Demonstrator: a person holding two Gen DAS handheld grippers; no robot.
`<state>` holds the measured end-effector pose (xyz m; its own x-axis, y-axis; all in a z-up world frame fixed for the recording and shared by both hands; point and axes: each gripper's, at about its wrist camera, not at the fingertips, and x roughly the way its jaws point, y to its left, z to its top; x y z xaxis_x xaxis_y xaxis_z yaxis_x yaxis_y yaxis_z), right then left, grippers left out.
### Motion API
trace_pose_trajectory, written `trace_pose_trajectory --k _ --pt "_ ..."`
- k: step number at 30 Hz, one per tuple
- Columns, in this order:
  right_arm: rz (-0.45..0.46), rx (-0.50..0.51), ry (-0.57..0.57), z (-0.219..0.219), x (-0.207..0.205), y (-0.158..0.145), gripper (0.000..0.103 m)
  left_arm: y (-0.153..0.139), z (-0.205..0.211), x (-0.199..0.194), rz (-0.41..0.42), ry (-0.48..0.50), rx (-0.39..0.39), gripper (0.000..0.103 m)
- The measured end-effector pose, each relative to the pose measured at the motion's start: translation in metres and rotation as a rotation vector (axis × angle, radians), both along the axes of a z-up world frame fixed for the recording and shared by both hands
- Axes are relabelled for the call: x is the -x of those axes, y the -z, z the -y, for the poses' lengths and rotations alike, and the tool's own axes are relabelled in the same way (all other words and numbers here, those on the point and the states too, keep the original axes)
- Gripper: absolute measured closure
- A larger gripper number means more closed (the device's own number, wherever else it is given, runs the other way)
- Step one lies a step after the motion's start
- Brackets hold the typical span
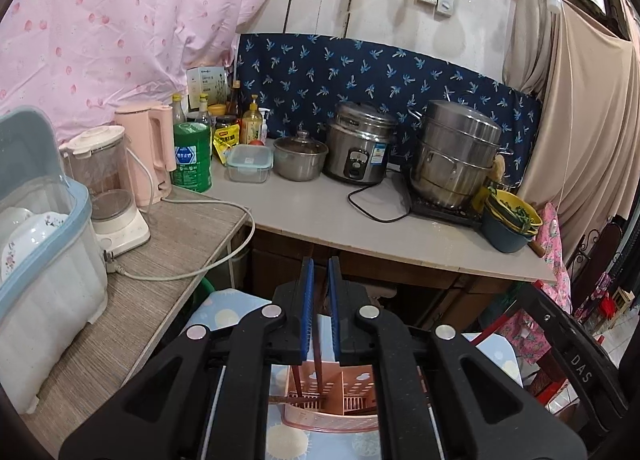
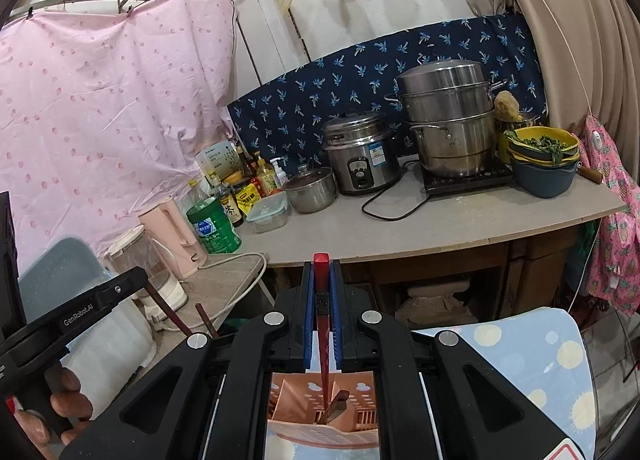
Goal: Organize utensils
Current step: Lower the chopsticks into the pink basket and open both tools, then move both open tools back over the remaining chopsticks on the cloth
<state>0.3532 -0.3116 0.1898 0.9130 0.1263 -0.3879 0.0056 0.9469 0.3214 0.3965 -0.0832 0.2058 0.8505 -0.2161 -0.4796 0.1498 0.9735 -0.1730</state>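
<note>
"GenRobot.AI" lettering on left claw [image 2: 158,302]

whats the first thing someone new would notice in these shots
Up front, the right gripper pinches a red chopstick upright over the pink utensil basket; the left gripper holds brown chopsticks above it too. Behind, a tall steel steamer pot dominates the counter.

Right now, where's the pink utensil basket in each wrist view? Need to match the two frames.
Left wrist: pink utensil basket at bottom centre, seen below the left gripper, on the blue patterned cloth.
Right wrist: same basket at bottom centre, below the right gripper.
Shared landmark: the rice cooker on the grey counter, in the middle of both views.
</note>
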Motion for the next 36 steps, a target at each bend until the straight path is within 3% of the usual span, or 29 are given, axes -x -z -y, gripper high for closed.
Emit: trace_pose_trajectory --k 2,12,23,36 --pt "0.003 0.0 0.004 0.0 0.001 0.002 0.092 0.004 0.0 -0.001 -0.007 -0.004 -0.002 0.095" --pt "0.033 0.018 -0.011 -0.005 0.024 -0.004 0.082 0.012 -0.008 0.011 -0.027 -0.016 -0.008 0.069" --pt "0.032 0.035 -0.021 -0.012 0.08 0.005 0.076 0.02 -0.019 0.055 -0.024 -0.006 -0.031 0.067" --pt "-0.102 0.02 -0.017 -0.014 0.152 0.066 0.076 0.068 -0.033 0.124 -0.092 0.014 -0.099 0.059"
